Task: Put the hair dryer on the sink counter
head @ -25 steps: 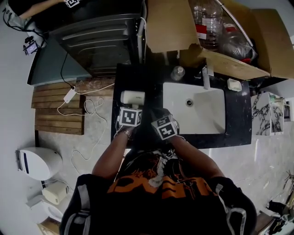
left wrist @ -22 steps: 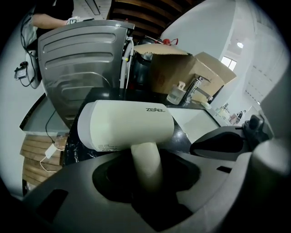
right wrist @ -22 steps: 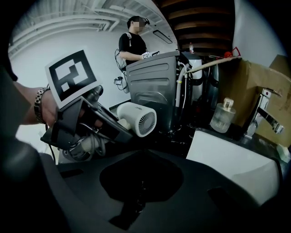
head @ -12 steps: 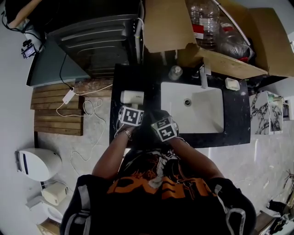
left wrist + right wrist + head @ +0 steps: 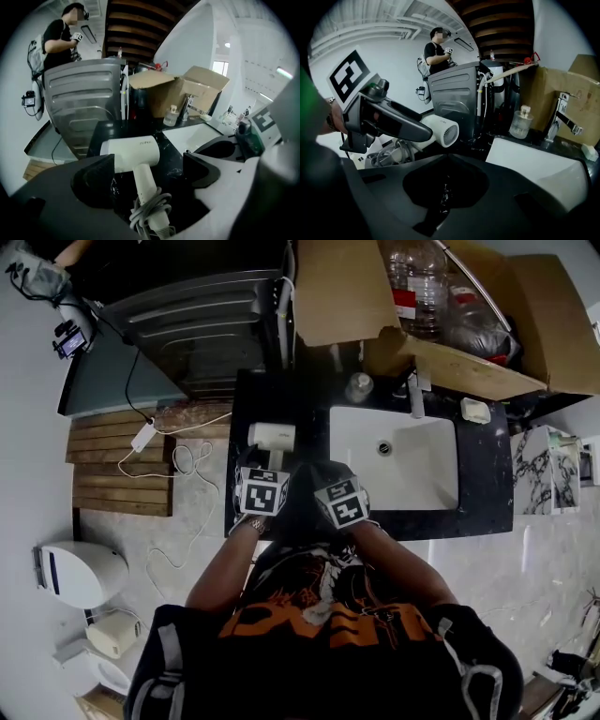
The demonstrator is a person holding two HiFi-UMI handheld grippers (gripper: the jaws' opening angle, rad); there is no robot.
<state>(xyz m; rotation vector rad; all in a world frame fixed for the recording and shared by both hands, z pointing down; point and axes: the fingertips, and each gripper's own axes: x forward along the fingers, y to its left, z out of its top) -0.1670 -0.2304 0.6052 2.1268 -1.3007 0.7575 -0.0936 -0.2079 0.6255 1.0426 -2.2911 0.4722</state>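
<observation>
Drawn back toward the near edge, my left gripper [image 5: 149, 169] straddles, jaws apart, the hair dryer [image 5: 133, 152] lying at the left end of the sink counter [image 5: 487, 493]; right gripper [image 5: 442, 194] closed, empty. Withdrawing could snag its cord [image 5: 150, 211].

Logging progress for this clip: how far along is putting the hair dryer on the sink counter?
Done: the hair dryer lies on the black counter beside the sink. In hand: nothing; the left gripper is open, jaws either side of it without touching, and the right gripper is shut and empty. Left: probably only pulling the grippers away.
</observation>
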